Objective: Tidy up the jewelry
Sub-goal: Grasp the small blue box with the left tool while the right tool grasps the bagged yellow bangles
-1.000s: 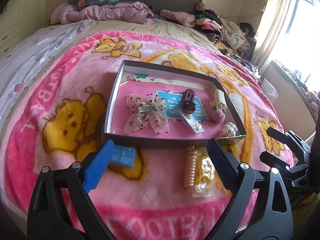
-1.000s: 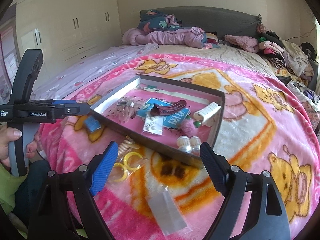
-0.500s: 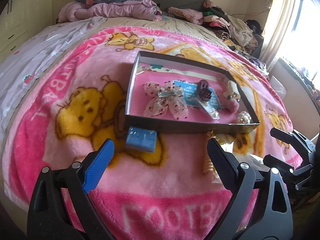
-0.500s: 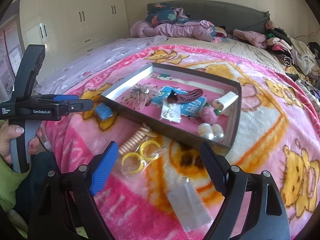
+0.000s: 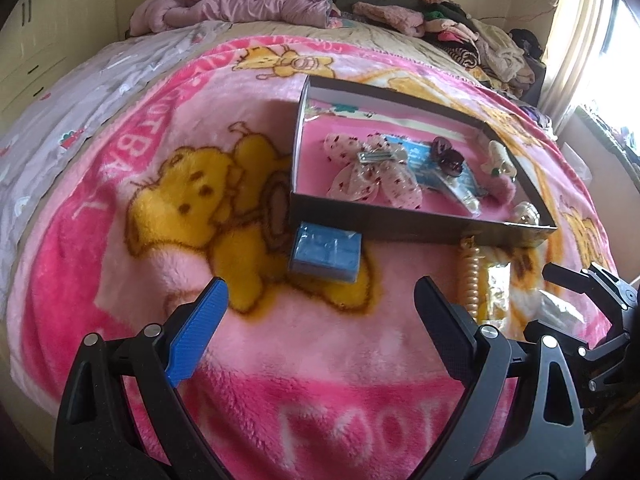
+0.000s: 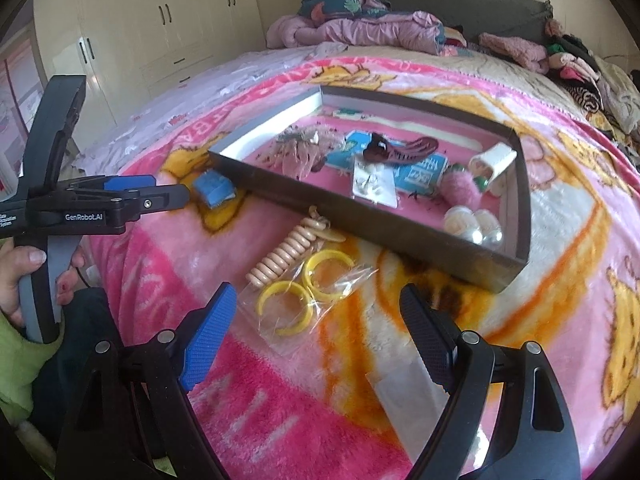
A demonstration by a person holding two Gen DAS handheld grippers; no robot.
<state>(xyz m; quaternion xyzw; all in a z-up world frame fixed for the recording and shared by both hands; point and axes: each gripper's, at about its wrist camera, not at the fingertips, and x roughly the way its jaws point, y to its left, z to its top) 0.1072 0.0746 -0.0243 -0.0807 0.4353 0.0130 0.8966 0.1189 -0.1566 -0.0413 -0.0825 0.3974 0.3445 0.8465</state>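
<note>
A dark shallow tray [image 5: 400, 229] [image 6: 360, 216] lies on the pink blanket and holds a bow clip [image 5: 372, 172], a brown claw clip [image 5: 446, 156] [image 6: 400, 148], a pink pompom [image 6: 460, 190] and pearl beads [image 6: 476, 226]. In front of it lie a small blue packet [image 5: 325, 252] [image 6: 214, 188], a beige spiral tie [image 6: 286, 254] [image 5: 469, 276] and a bag of yellow hoops [image 6: 306, 294]. My left gripper [image 5: 320, 312] is open and empty, just short of the blue packet. My right gripper [image 6: 316, 320] is open and empty over the yellow hoops.
A clear empty plastic sleeve [image 6: 404, 400] lies under my right gripper's right finger. Piled clothes and bedding [image 5: 248, 8] sit at the head of the bed. White wardrobes [image 6: 132, 32] stand to the left. A window [image 5: 616, 32] is on the right.
Both grippers have shifted left and closer to the blanket. The blue packet now sits centred between my left gripper's fingers. Both stay open.
</note>
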